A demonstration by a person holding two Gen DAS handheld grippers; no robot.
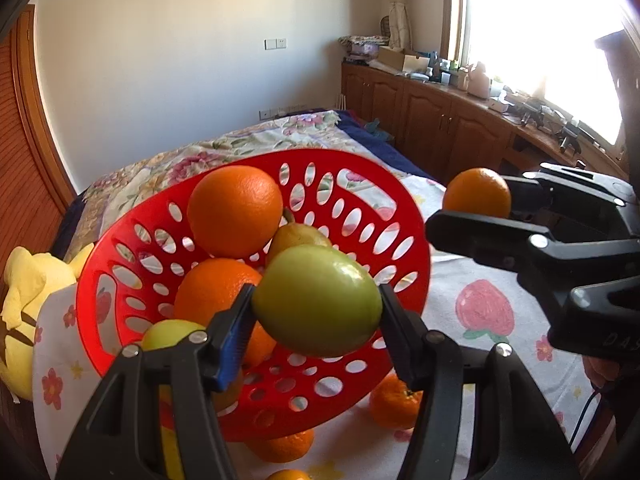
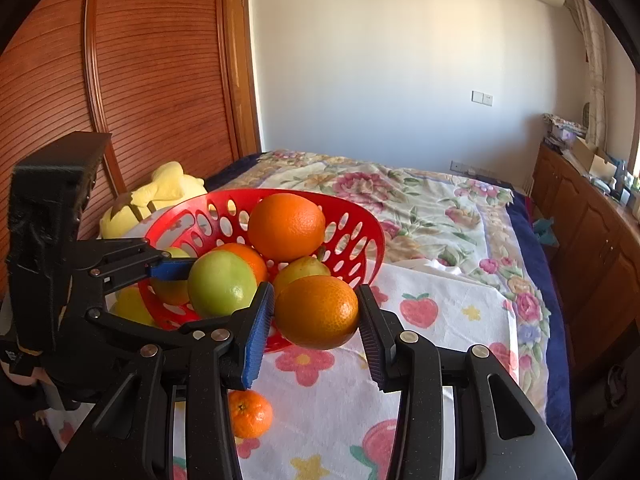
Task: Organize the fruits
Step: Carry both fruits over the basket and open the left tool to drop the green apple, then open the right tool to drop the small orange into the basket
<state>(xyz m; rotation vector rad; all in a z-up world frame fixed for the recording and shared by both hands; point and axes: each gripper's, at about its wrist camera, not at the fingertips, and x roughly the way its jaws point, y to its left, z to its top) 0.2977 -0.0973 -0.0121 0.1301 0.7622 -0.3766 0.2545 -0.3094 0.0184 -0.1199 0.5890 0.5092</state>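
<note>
so we've got both tongs loaded: left tongs [image 1: 316, 312] clamped on a green apple [image 1: 318, 300] right over the red basket [image 1: 120, 280], right tongs [image 2: 316, 320] gripping a small orange [image 2: 316, 312] just beside the rim. the basket on the bed already holds two big oranges [image 1: 234, 210], a pear [image 1: 292, 236] and more. still loose on the cloth [image 2: 440, 340]: a mandarin [image 2: 250, 414] plus a couple others by the basket. we're maybe past halfway.

The left gripper [image 1: 316, 308] points down at a slant with its jaws clamped on a green fruit [image 1: 318, 300], while the right gripper [image 2: 316, 316], just beside it on its right and also angled downward, pinches a small orange [image 2: 316, 312] between its pads.
</note>
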